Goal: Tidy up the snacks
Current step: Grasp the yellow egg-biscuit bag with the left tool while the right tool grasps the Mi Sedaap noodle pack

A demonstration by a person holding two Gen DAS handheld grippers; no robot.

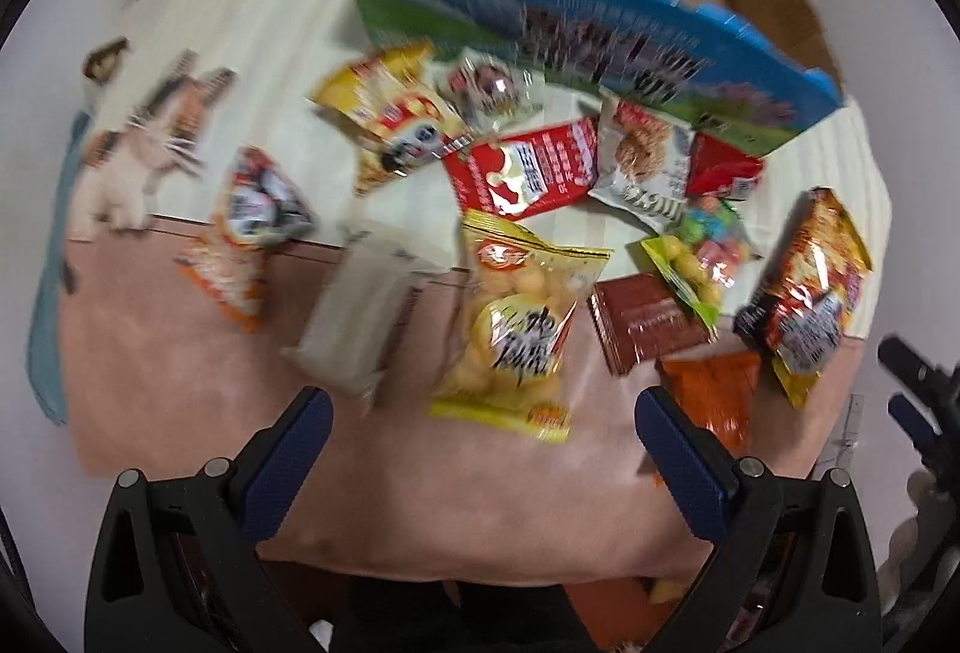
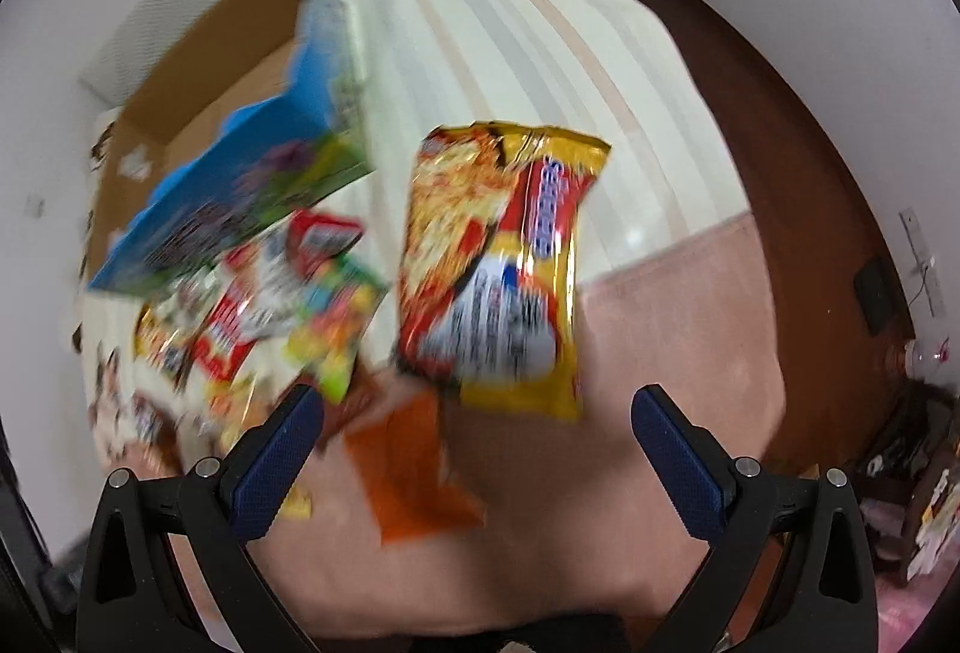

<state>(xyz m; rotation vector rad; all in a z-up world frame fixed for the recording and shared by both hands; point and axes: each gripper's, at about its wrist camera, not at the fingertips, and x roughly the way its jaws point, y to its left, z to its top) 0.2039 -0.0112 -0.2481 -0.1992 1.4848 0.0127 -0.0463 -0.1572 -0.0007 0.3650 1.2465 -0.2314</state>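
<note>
Several snack packets lie scattered on a pink and cream blanket [image 1: 180,353]. My left gripper [image 1: 483,413] is open, just short of a yellow bag of puffed balls [image 1: 516,335]. A white packet [image 1: 360,317] lies to its left, a brown packet [image 1: 648,323] and an orange packet [image 1: 714,389] to its right. A blue-and-green printed cardboard box [image 1: 576,47] stands open behind the pile. My right gripper [image 2: 477,416] is open, hovering before a big yellow-red noodle bag [image 2: 498,263], with the orange packet [image 2: 414,467] between its fingers' line and the pile [image 2: 240,305].
A red packet [image 1: 528,167], a cookie packet [image 1: 648,161] and a yellow panda packet [image 1: 396,119] lie mid-pile. The noodle bag [image 1: 804,287] sits at the right. A dark wooden bed edge [image 2: 798,209] runs along the right; clutter [image 2: 924,473] lies on the floor beyond.
</note>
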